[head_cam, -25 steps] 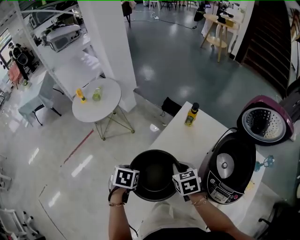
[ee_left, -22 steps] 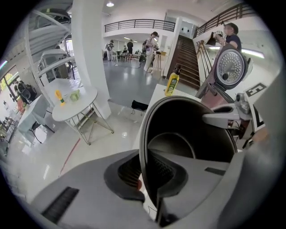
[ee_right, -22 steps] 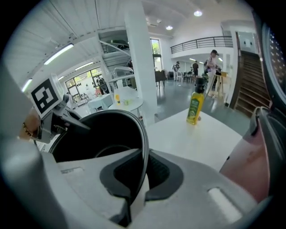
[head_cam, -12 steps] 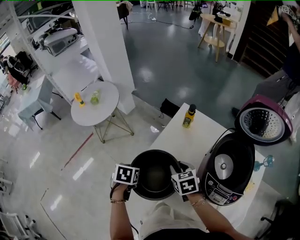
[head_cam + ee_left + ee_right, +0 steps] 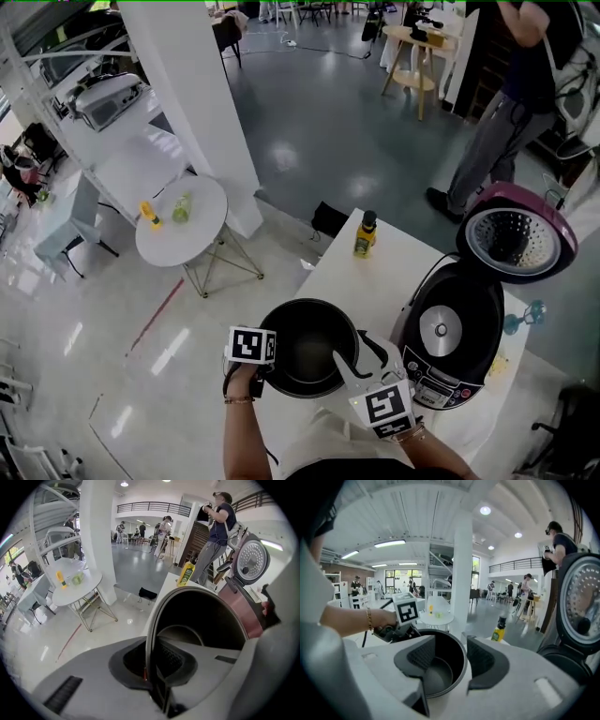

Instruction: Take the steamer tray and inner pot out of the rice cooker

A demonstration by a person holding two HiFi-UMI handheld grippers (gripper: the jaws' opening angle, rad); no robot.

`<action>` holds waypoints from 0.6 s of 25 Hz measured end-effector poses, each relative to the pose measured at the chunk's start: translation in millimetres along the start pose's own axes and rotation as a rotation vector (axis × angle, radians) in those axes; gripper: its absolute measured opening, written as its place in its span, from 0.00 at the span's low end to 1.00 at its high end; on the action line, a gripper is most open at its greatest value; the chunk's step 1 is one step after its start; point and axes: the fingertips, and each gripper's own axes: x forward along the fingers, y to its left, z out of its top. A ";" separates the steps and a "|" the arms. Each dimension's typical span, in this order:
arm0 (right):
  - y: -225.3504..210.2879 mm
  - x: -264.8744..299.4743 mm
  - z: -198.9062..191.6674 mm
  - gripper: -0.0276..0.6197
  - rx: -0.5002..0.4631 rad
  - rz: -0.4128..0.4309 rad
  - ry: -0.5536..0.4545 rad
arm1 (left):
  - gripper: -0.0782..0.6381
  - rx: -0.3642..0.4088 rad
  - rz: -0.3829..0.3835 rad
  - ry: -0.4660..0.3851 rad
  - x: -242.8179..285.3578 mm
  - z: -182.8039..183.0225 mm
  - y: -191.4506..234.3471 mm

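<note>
The black inner pot [image 5: 307,349] stands on the white table [image 5: 375,281], left of the open rice cooker [image 5: 452,337]. My left gripper [image 5: 266,354] is shut on the pot's left rim [image 5: 147,634]. My right gripper [image 5: 356,349] hangs over the pot's right side with its jaws opening. In the right gripper view its fingers [image 5: 423,652] stand apart, and the pot [image 5: 443,667] shows through the gap without touching either pad. The cooker's bowl shows only its silver heating plate. Its purple lid [image 5: 516,236] stands up, perforated inside. I see no steamer tray.
A yellow bottle [image 5: 364,234] stands at the table's far end. A small teal object [image 5: 521,319] lies right of the cooker. A person [image 5: 506,103] stands beyond the cooker. On the floor to the left are a white pillar [image 5: 187,94] and a round side table [image 5: 183,220].
My right gripper has let go of the pot's right rim, opened and pulled back towards me. The left gripper keeps its hold. A person has walked in at the top right.
</note>
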 end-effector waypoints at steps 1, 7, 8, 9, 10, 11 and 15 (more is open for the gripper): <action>-3.1 -7.7 5.7 0.36 0.011 0.002 -0.028 | 0.13 0.004 -0.004 0.000 3.2 4.8 -3.4; -17.5 -45.6 4.2 0.25 0.069 0.046 -0.118 | 0.13 0.059 -0.025 0.005 24.7 35.4 -31.5; -18.9 -52.1 0.6 0.19 0.080 0.054 -0.124 | 0.13 0.070 -0.031 0.005 28.4 40.2 -37.8; -20.2 -59.2 -0.8 0.16 0.090 0.060 -0.137 | 0.13 0.080 -0.038 0.007 31.9 45.2 -44.0; -21.4 -66.6 0.0 0.12 0.103 0.063 -0.154 | 0.13 0.089 -0.045 0.009 35.2 50.3 -50.2; -22.5 -73.8 2.4 0.07 0.123 0.065 -0.170 | 0.13 0.098 -0.051 0.010 38.4 55.6 -56.3; -28.9 -96.2 11.2 0.05 0.223 0.061 -0.189 | 0.13 0.138 -0.062 0.009 50.9 74.7 -77.7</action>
